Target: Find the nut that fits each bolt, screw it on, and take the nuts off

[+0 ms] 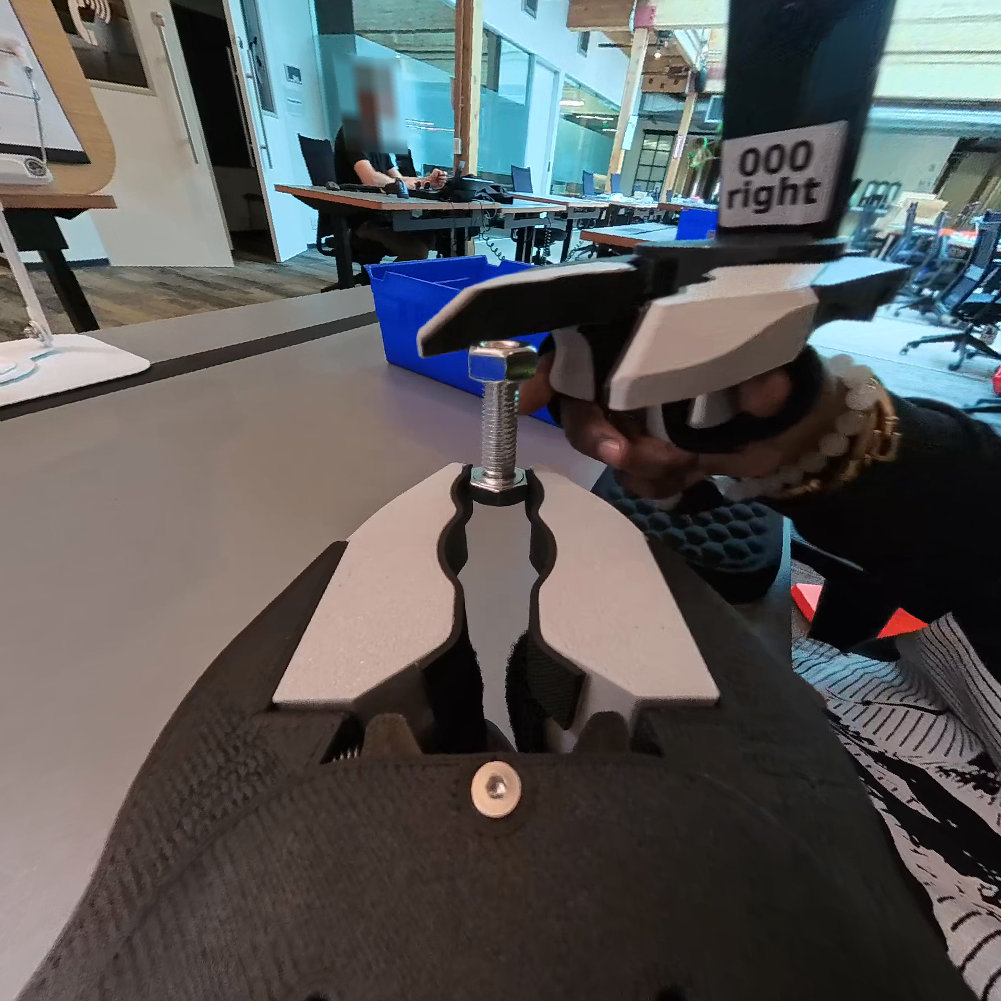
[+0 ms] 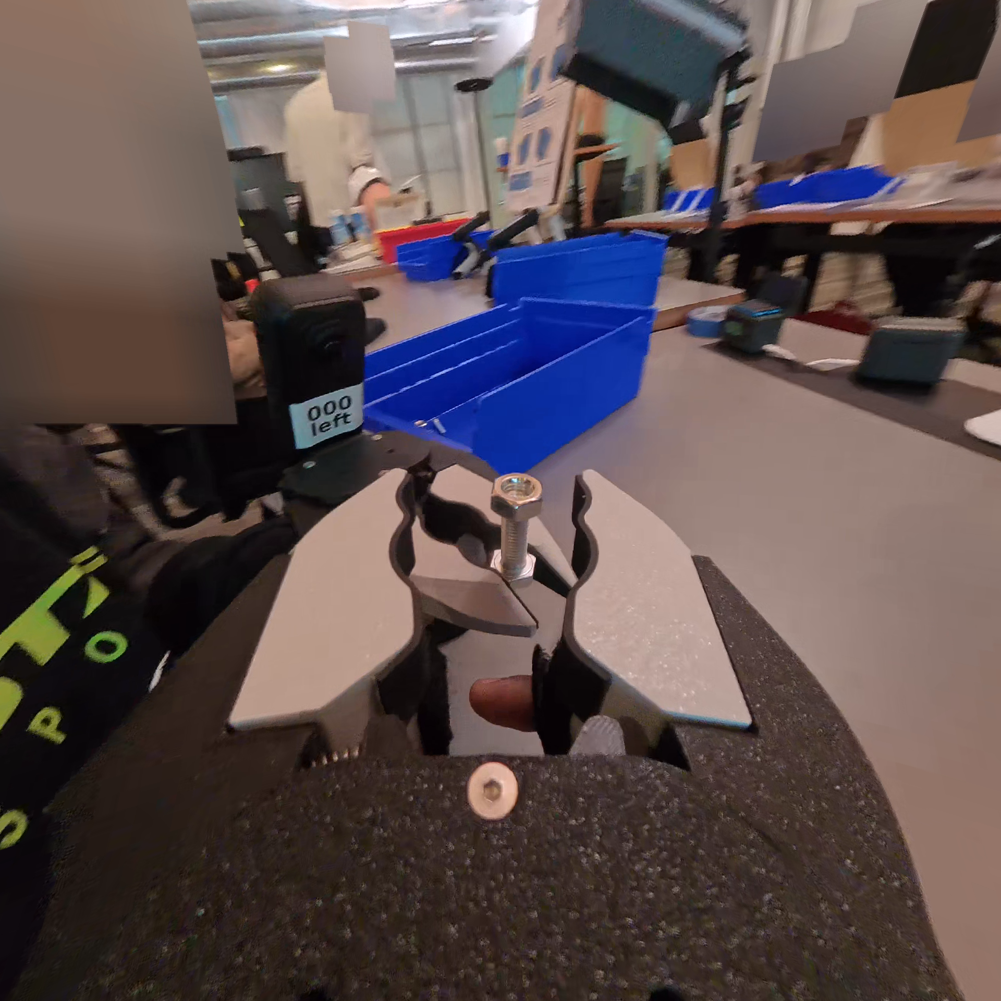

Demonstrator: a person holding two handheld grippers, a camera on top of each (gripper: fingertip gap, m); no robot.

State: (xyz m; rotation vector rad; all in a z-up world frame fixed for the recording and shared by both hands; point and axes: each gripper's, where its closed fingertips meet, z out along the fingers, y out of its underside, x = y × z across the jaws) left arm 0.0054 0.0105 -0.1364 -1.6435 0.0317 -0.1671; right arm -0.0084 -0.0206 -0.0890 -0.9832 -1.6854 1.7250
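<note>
With the left claw (image 1: 501,490) clamped on the head of the upright bolt (image 1: 499,433) and the right claw (image 2: 495,506) apart around the nut (image 2: 515,501) at its tip, a skewed regrip could cross-thread or tilt it; thread engagement is hidden.

Open-plan office workshop: rows of desks (image 1: 411,203), office chairs (image 1: 964,303), blue bins (image 2: 569,379).
</note>
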